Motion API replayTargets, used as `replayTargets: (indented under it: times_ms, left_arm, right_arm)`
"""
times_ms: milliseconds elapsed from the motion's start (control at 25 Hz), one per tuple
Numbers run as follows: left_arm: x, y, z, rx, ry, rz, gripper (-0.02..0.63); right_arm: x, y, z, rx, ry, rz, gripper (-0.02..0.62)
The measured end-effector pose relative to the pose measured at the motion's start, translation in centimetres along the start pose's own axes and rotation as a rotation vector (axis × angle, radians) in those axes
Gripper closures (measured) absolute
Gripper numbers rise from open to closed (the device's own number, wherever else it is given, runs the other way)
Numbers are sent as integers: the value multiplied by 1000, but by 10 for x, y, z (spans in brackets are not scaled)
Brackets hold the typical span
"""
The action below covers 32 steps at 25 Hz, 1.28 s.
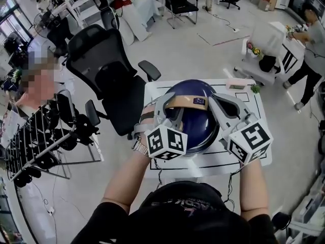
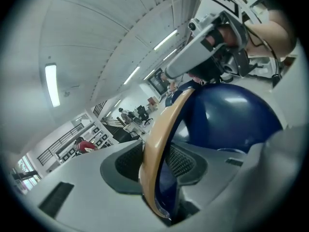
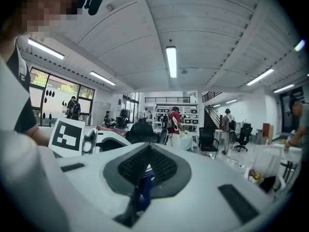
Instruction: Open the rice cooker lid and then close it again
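So the cooker point(image 1: 197, 123) sits shut on the table point(image 1: 254, 103). The left gripper's point(image 1: 170, 111) fingers pinch its tan handle point(image 2: 161, 144), and the right gripper's point(image 1: 223, 108) fingers are closed tight beside the dome. I'd brace the body with the right, then lift slowly so the pot doesn't tip.

The left gripper point(image 1: 171, 108), right gripper point(image 1: 216, 104) and rice cooker point(image 1: 195, 131) are viewed steeply from overhead, close. The left gripper view is tilted upward, tight against the cooker, which is shared with the head view. The right gripper view is faced level across the room.
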<state>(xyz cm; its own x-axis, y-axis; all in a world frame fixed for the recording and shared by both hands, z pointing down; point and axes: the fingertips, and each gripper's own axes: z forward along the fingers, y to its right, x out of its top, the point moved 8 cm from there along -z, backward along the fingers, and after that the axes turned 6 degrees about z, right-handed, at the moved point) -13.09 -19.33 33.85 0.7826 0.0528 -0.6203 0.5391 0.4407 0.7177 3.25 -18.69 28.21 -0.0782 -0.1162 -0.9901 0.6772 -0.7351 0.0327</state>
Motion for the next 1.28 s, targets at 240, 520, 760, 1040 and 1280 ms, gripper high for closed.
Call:
replayTargets:
  times_ms: [240, 520, 760, 1040, 1280]
  left_arm:
    - [5, 2, 3, -11, -29, 29, 466]
    - [8, 11, 7, -18, -65, 77, 466]
    - [13, 18, 10, -19, -89, 110, 465]
    - [15, 26, 13, -26, -118, 152, 465]
    - [18, 35, 18, -32, -140, 191, 463]
  right_arm:
    - [-4, 9, 6, 53, -41, -15, 594]
    - [-6, 8, 14, 125, -86, -81, 594]
    - [-16, 9, 15, 169, -142, -107, 594]
    - [-30, 13, 17, 196, -168, -87, 594]
    - [-42, 23, 14, 212, -174, -30, 594]
